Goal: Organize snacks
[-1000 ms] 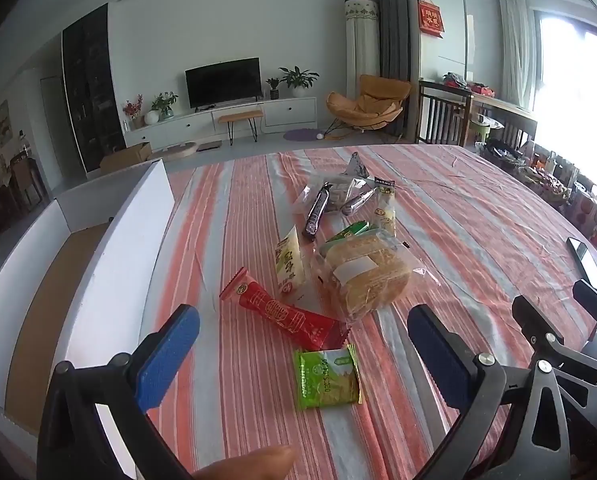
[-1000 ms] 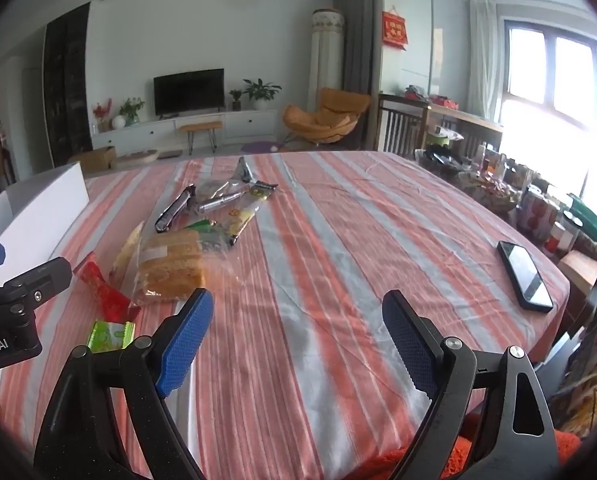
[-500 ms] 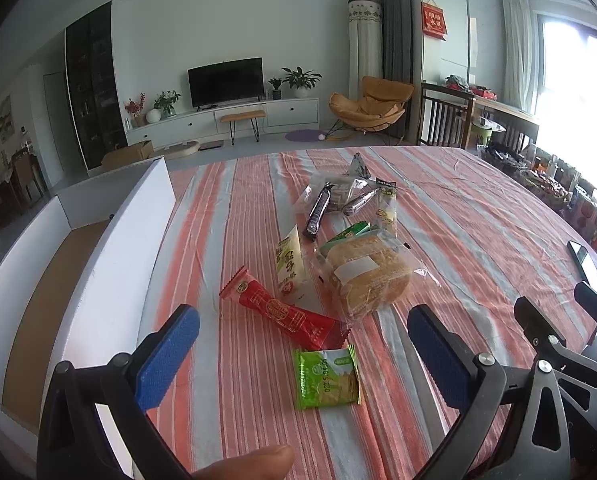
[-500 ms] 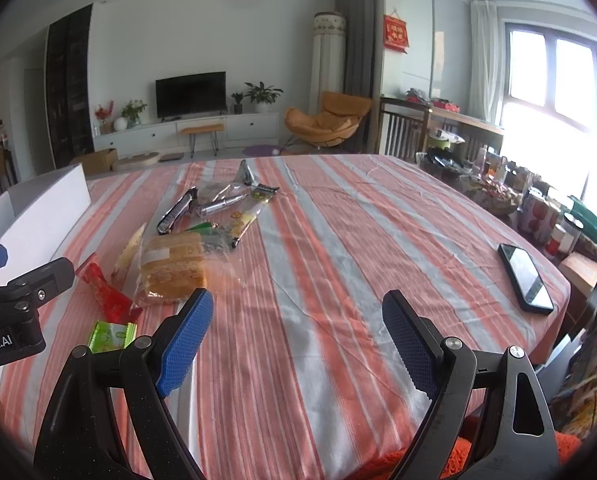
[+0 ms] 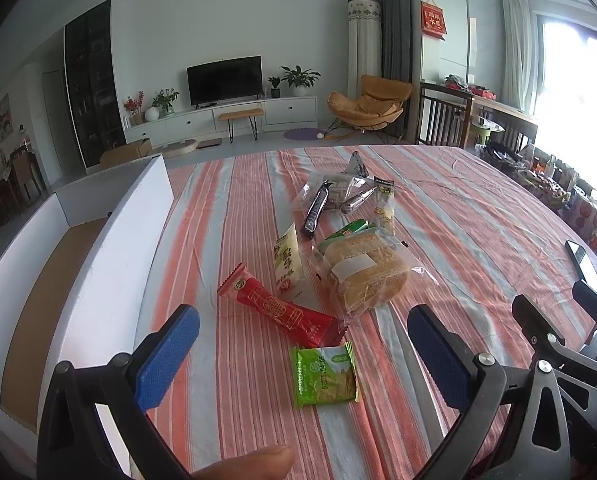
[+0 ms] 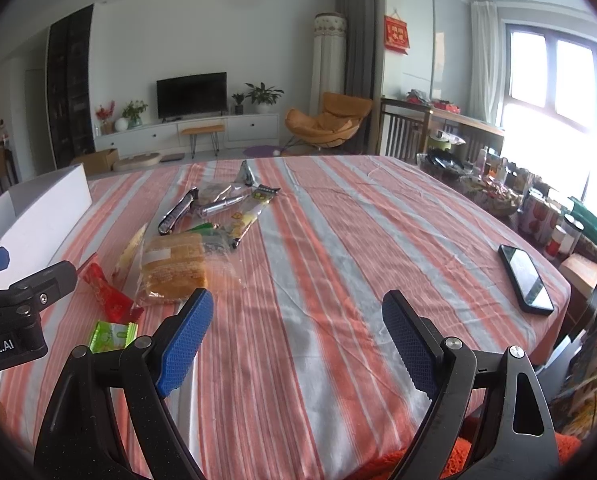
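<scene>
Several snacks lie on the striped tablecloth: a green packet nearest me, a red stick packet, a pale yellow packet, a bagged bread and dark bars in clear wrap farther back. My left gripper is open and empty, hovering just above the green packet. My right gripper is open and empty over bare cloth, right of the bread. The green packet and red packet show at its left.
A white cardboard box with a brown floor stands open at the table's left edge. A black phone lies near the right edge. The left gripper's body shows in the right wrist view. Shelves of jars stand beyond the right side.
Both grippers have stayed open and nearly still; the views shifted only slightly. No snack has moved.
</scene>
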